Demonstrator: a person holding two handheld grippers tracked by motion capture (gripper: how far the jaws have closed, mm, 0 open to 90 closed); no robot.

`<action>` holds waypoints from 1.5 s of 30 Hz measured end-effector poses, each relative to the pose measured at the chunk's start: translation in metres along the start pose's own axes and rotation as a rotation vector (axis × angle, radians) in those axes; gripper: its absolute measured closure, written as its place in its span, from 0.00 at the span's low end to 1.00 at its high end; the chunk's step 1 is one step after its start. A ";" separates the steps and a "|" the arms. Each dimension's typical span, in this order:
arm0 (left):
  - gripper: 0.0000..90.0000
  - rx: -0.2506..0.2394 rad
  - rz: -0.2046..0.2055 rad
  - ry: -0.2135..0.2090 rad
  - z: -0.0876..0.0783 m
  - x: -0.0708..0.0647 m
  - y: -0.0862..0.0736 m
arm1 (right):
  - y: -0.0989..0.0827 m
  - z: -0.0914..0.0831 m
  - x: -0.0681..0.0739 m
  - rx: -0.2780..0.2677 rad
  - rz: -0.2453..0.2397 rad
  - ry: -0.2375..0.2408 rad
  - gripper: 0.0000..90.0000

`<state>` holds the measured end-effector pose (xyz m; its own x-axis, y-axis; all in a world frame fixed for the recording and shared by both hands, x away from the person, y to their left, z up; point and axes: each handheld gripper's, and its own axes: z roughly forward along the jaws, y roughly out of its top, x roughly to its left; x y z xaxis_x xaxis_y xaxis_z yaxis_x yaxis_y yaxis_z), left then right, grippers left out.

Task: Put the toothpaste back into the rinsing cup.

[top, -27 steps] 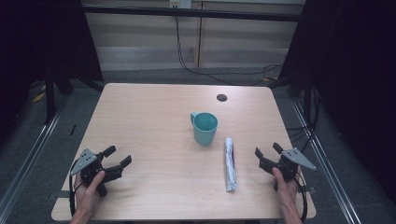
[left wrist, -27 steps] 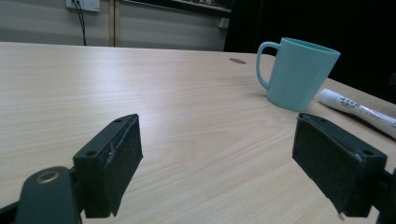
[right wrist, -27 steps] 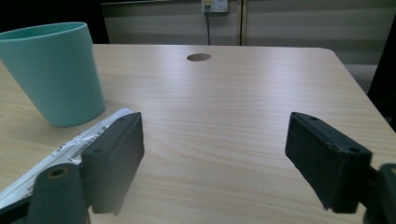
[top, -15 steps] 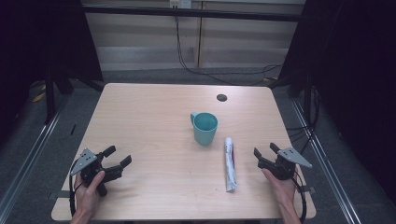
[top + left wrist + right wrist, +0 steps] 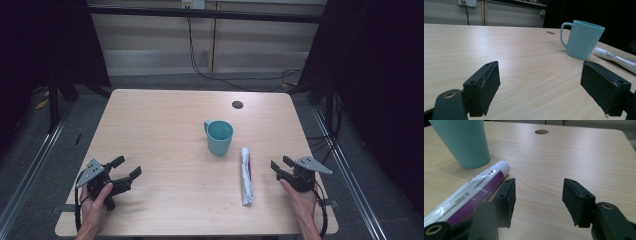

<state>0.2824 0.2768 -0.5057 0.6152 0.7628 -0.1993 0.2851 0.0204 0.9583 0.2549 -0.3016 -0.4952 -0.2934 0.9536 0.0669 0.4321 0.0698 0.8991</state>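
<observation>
Right gripper (image 5: 281, 165) rests low at the table's (image 5: 165, 125) right edge, jaws parted about halfway with nothing between them, just beside the white-and-purple tube (image 5: 246, 175), which lies flat on the table; the teal cup (image 5: 219, 137) stands upright just beyond the tube's far end. Left gripper (image 5: 126, 168) sits near the left front corner, jaws wide apart and empty, well apart from both objects.

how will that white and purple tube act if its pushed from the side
The tube lies flat, and its cap end looks round, so that end may roll a little. The far tail looks flattened, so it would probably pivot rather than roll freely. It looks soft and may dent if squeezed.
</observation>
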 end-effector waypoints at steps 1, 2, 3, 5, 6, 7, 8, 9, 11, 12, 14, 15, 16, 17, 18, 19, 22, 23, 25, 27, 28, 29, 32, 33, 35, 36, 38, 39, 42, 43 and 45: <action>0.17 -0.001 0.003 0.004 0.000 0.000 0.000 | 0.002 -0.001 0.000 0.016 0.014 0.008 0.52; 0.17 -0.002 0.002 0.003 0.000 0.000 0.000 | 0.002 -0.001 0.000 0.016 0.014 0.008 0.52; 0.17 -0.002 0.001 0.005 0.000 0.000 0.000 | 0.005 -0.003 -0.001 0.028 0.036 0.022 0.53; 0.17 -0.003 0.005 -0.001 0.000 0.000 0.000 | 0.006 -0.003 0.000 0.034 0.051 0.033 0.54; 0.18 -0.007 0.002 -0.002 0.000 -0.001 0.000 | 0.008 -0.003 0.001 0.047 0.053 0.044 0.54; 0.17 -0.001 0.011 -0.002 0.000 -0.001 0.000 | 0.010 -0.002 0.004 0.088 0.071 0.061 0.56; 0.17 -0.001 0.011 -0.002 0.000 -0.001 0.000 | 0.010 -0.002 0.004 0.088 0.071 0.061 0.56; 0.17 -0.001 0.009 0.000 0.000 -0.001 0.000 | 0.011 -0.002 0.005 0.102 0.083 0.076 0.57; 0.17 -0.003 0.003 0.001 0.000 -0.001 0.000 | 0.014 0.001 0.011 0.162 0.083 0.116 0.58; 0.17 -0.003 0.003 0.001 0.000 -0.001 0.000 | 0.015 0.001 0.012 0.169 0.088 0.124 0.59; 0.17 -0.007 0.005 -0.001 0.000 -0.002 0.000 | 0.016 0.001 0.013 0.176 0.096 0.121 0.59; 0.18 -0.007 0.009 0.000 0.000 -0.002 0.000 | 0.018 0.002 0.014 0.177 0.106 0.138 0.59; 0.17 -0.004 0.013 -0.001 0.000 -0.002 0.000 | 0.020 0.002 0.015 0.181 0.124 0.160 0.58; 0.17 -0.001 0.015 0.000 0.000 -0.001 0.000 | 0.022 0.003 0.018 0.204 0.137 0.157 0.57; 0.18 -0.001 0.013 0.000 0.000 -0.001 0.000 | 0.024 0.004 0.019 0.219 0.126 0.148 0.57; 0.18 -0.001 0.009 0.006 0.000 -0.001 0.000 | 0.028 0.005 0.022 0.260 0.107 0.127 0.56; 0.18 0.003 0.007 0.017 0.000 -0.001 0.000 | 0.031 0.008 0.025 0.309 0.104 0.110 0.56; 0.18 0.002 0.005 0.015 0.000 -0.001 0.000 | 0.034 0.010 0.030 0.337 0.108 0.131 0.56; 0.18 0.000 0.003 0.014 0.001 -0.001 0.000 | 0.038 0.013 0.034 0.366 0.101 0.157 0.56; 0.18 0.000 0.003 0.016 0.001 -0.001 0.000 | 0.040 0.015 0.037 0.385 0.096 0.175 0.54; 0.18 0.000 0.003 0.016 0.001 -0.001 0.000 | 0.040 0.015 0.037 0.385 0.096 0.175 0.54; 0.18 0.000 0.003 0.017 0.001 -0.001 0.000 | 0.044 0.018 0.039 0.407 0.122 0.181 0.54; 0.18 0.005 0.006 0.017 0.000 -0.001 0.000 | 0.047 0.021 0.041 0.431 0.130 0.194 0.55; 0.18 0.000 0.004 0.018 0.001 -0.001 0.000 | 0.050 0.023 0.044 0.458 0.126 0.198 0.55; 0.18 0.001 0.004 0.017 0.000 -0.001 0.000 | 0.055 0.026 0.047 0.482 0.119 0.203 0.56; 0.18 0.001 0.002 0.018 0.000 -0.001 0.000 | 0.055 0.026 0.047 0.482 0.119 0.203 0.56; 0.18 -0.001 -0.001 0.015 0.000 -0.001 0.000 | 0.060 0.030 0.050 0.508 0.109 0.206 0.57; 0.18 -0.007 -0.005 0.014 0.000 -0.001 0.000 | 0.062 0.033 0.052 0.519 0.106 0.210 0.58; 0.18 -0.006 -0.001 0.012 0.000 -0.001 0.000 | 0.069 0.040 0.056 0.569 0.108 0.201 0.61; 0.18 -0.007 -0.002 0.011 0.000 -0.001 0.000 | 0.070 0.043 0.057 0.582 0.109 0.195 0.61; 0.18 -0.007 -0.002 0.011 0.000 -0.001 0.000 | 0.071 0.046 0.057 0.598 0.111 0.190 0.61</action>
<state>0.2820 0.2759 -0.5057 0.6061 0.7700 -0.1993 0.2817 0.0265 0.9591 0.3080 -0.2287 -0.4474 -0.3418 0.8999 0.2708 0.8539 0.1770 0.4895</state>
